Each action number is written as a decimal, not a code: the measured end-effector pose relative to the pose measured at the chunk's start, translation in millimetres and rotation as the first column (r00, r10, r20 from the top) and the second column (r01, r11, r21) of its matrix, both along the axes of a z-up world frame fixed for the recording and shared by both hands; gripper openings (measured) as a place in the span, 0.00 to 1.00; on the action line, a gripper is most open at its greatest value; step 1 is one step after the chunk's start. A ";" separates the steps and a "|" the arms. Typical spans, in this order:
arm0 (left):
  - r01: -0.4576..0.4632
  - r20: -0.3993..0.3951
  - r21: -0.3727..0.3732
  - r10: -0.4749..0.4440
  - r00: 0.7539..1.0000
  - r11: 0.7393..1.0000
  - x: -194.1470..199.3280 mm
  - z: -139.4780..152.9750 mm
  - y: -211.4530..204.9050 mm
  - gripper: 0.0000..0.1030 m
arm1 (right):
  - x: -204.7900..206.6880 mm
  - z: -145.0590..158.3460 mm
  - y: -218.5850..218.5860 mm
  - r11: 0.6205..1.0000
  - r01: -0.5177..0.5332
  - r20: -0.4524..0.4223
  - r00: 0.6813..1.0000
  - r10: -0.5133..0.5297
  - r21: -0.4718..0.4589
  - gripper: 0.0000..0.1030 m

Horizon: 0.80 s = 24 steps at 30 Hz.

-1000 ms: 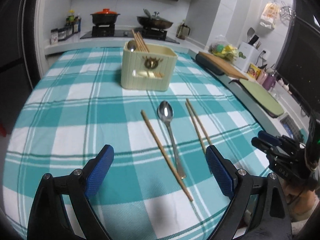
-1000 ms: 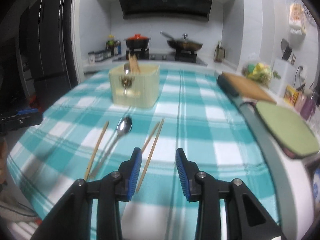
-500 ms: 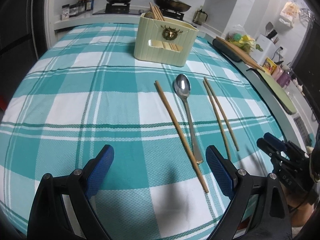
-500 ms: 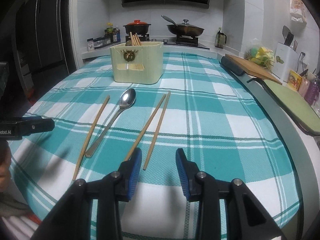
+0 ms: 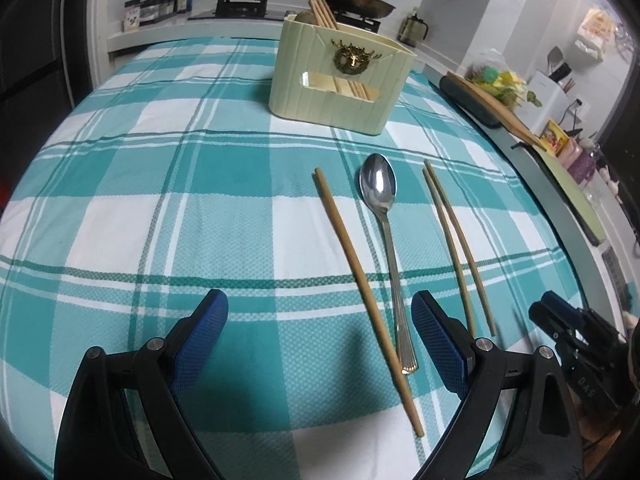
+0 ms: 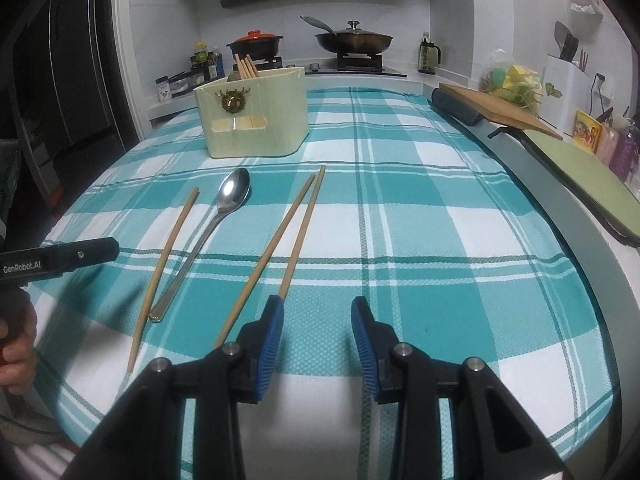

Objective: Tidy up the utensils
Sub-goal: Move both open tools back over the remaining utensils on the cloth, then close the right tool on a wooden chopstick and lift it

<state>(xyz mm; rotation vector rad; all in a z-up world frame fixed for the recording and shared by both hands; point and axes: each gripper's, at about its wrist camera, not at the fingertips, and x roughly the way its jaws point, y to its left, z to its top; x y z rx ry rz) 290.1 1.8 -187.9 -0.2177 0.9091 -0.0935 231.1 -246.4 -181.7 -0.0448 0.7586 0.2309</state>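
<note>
On the teal checked tablecloth lie a single wooden chopstick [image 5: 362, 276], a metal spoon [image 5: 386, 232] and a pair of wooden chopsticks [image 5: 460, 248]. Behind them stands a cream utensil holder [image 5: 340, 80] with chopsticks and a spoon in it. My left gripper [image 5: 320, 320] is wide open and empty, low over the cloth just left of the single chopstick. My right gripper [image 6: 318, 320] is open and empty; its left fingertip [image 6: 274, 320] is beside the near ends of the chopstick pair [image 6: 288, 236]. The spoon [image 6: 212, 232], single chopstick [image 6: 166, 264] and holder [image 6: 256, 120] lie further left.
A cutting board [image 6: 500, 108] and a green mat [image 6: 588, 176] lie on the counter along the table's right edge. A stove with a red pot [image 6: 256, 42] and a pan [image 6: 354, 40] is behind the table. The left gripper's body [image 6: 56, 260] shows at the left.
Both grippers have moved forward and lower toward the utensils. The left gripper is closer to the single chopstick and spoon; the right gripper has reached the near ends of the chopstick pair.
</note>
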 end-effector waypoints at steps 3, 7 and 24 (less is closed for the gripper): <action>0.001 0.006 0.021 -0.001 1.000 1.000 13.1 -1.9 -5.3 0.91 | 7.2 -1.6 -0.3 1.000 0.002 -0.019 1.000 -0.002 0.002 0.35; -0.021 -0.002 0.054 0.021 1.000 0.998 26.7 -10.0 -13.3 0.91 | 19.9 -2.9 -0.7 1.000 0.004 -0.039 0.999 -0.004 0.016 0.35; 0.003 -0.037 0.194 0.005 0.999 0.981 45.5 -33.8 -30.8 0.81 | 89.1 -31.2 38.9 0.994 -0.112 -0.180 0.977 0.112 0.010 0.17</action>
